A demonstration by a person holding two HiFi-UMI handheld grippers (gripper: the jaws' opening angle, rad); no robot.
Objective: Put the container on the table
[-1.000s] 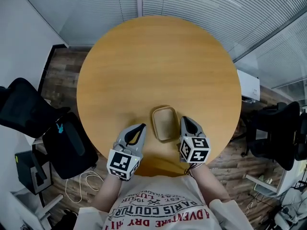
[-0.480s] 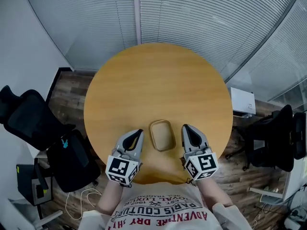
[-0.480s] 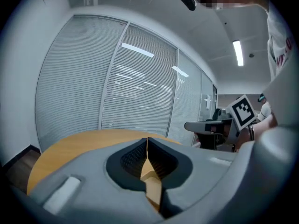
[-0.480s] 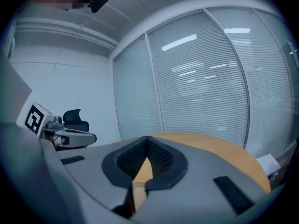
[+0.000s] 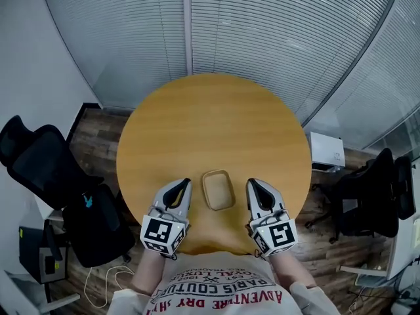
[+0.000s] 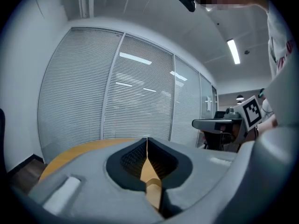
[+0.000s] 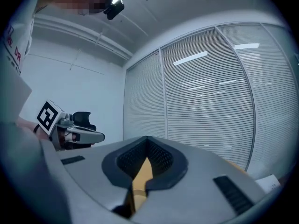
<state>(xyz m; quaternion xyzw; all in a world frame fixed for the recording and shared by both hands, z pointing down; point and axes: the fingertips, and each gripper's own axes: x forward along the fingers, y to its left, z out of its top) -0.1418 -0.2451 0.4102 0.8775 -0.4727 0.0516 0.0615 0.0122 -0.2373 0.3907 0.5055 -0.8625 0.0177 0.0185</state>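
Note:
A tan, rounded-rectangular container (image 5: 217,189) lies on the round wooden table (image 5: 213,123) near its front edge, with nothing touching it. My left gripper (image 5: 182,184) hangs just left of it and my right gripper (image 5: 252,185) just right of it, each a short gap away. Both are shut with nothing between the jaws. In the left gripper view the jaws (image 6: 147,142) meet at a closed seam, and the right gripper (image 6: 219,123) shows at the far right. In the right gripper view the jaws (image 7: 147,143) are likewise closed, with the left gripper (image 7: 80,136) at the left.
Black office chairs stand left (image 5: 36,166) and right (image 5: 367,195) of the table. A black bag (image 5: 98,225) and a white cable (image 5: 108,284) lie on the floor at the lower left. A white box (image 5: 326,151) sits by the blinds-covered glass wall.
The head camera has pulled back, so the table looks smaller. Both grippers have drawn slightly back and apart from the container, which stays put on the table.

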